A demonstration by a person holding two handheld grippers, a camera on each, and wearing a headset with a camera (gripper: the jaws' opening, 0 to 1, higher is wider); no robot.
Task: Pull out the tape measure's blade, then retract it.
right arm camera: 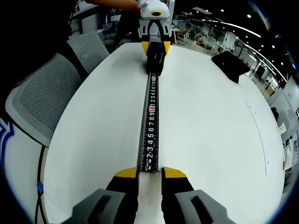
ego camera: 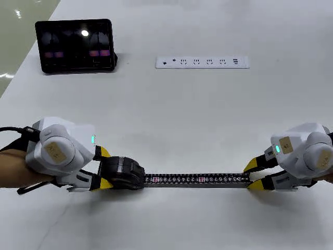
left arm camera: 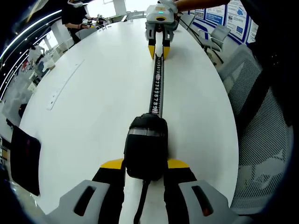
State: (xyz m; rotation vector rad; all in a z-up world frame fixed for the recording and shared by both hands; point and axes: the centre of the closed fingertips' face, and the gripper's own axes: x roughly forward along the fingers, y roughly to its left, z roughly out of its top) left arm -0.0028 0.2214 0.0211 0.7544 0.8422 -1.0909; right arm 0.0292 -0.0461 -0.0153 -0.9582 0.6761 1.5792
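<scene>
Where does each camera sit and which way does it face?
Head view: headset, looking down at white table; left gripper, right gripper, a forearm show.
Left gripper view: on left gripper, facing black plastic tape measure case; own jaws show.
Right gripper view: on right gripper, facing opposite way; own jaws show.
Both gripper views share the black numbered metal blade.

The worktop [ego camera: 182,114] is white, smooth and mostly matt, with a faint sheen and pale grey veining near its front edge. The tape measure [ego camera: 123,173] has a black plastic body, dull at the sides, with a glossier band across the top. Its blade [ego camera: 197,179] is dark and slightly shiny, with pale printed numerals. The left hand-held gripper [ego camera: 105,167] and right hand-held gripper [ego camera: 253,175] have smooth white plastic shells and yellow tips. The tablet [ego camera: 76,45] screen is glossy and mirrors lights. The chair [left arm camera: 261,140] back is grey mesh.
</scene>
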